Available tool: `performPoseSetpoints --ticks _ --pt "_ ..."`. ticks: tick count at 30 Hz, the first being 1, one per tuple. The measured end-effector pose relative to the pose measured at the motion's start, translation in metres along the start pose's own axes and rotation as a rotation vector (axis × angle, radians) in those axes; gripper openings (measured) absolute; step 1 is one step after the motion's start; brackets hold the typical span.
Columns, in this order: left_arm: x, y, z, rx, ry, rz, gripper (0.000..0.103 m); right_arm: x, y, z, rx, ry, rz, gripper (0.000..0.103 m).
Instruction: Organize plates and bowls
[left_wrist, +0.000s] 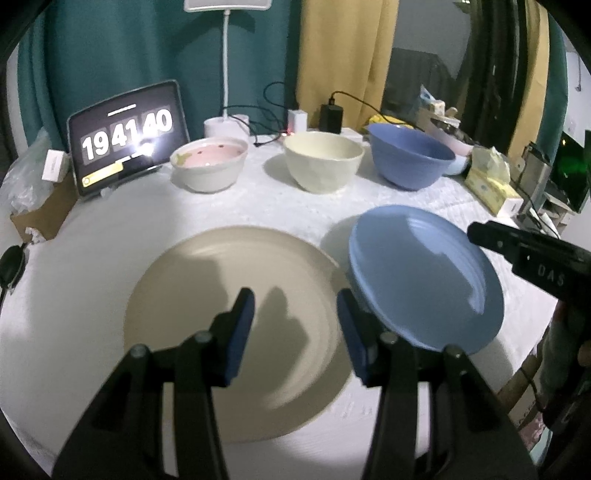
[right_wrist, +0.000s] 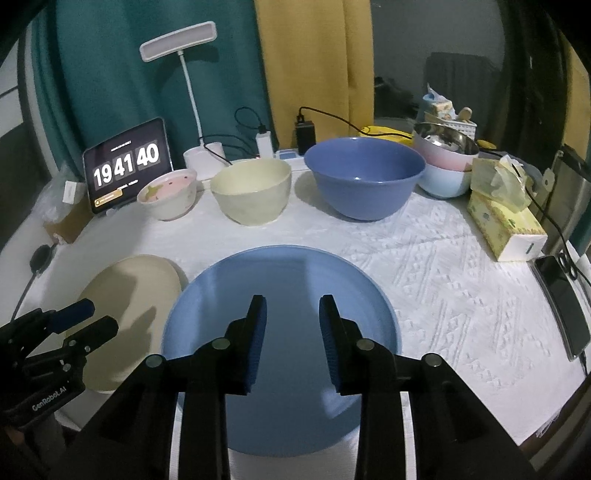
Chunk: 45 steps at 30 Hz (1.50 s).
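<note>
A large beige plate lies on the white cloth. My left gripper hangs open above it with nothing between its blue pads; it also shows low on the left in the right wrist view. A blue plate sits to the right, its left edge overlapping the beige plate's rim. My right gripper is open over the blue plate, not gripping it. One of its fingers shows past the blue plate's right side. Behind stand a pink-lined bowl, a cream bowl and a blue bowl.
At the back are a tablet clock, a desk lamp, chargers and cables. Stacked pastel bowls with a steel bowl stand at back right, beside a tissue box. A phone lies at the table's right edge.
</note>
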<state>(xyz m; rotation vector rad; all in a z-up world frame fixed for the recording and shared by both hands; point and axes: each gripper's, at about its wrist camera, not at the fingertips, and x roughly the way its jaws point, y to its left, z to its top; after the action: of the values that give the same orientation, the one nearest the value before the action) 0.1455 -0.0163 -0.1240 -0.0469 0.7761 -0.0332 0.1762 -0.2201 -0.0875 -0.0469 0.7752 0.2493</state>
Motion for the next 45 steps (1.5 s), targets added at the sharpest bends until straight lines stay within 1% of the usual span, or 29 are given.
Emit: performPoseSetpoints --ticks 8,14,19,29,38,45 --pt "-0.005 0.025 -0.002 -0.034 -0.019 0.023 0.048 0.005 0.023 0.007 -0.032 0.001 0.018 0.032" --pt "-0.004 0.048 -0.004 -0.079 -0.021 0.05 0.049 0.014 0.043 0.01 -0.061 0.013 0.036 0.032" --pt "-0.004 0.067 -0.008 -0.115 -0.022 0.071 0.056 0.022 0.059 0.013 -0.085 0.026 0.053 0.032" --pt "-0.008 0.1 -0.021 -0.185 -0.009 0.127 0.058 0.046 0.09 0.018 -0.132 0.061 0.095 0.032" --pt "-0.006 0.117 -0.038 -0.25 0.035 0.154 0.058 0.069 0.115 0.021 -0.177 0.097 0.143 0.032" --pt "0.004 0.119 -0.045 -0.267 0.078 0.145 0.058 0.085 0.127 0.024 -0.199 0.122 0.165 0.032"
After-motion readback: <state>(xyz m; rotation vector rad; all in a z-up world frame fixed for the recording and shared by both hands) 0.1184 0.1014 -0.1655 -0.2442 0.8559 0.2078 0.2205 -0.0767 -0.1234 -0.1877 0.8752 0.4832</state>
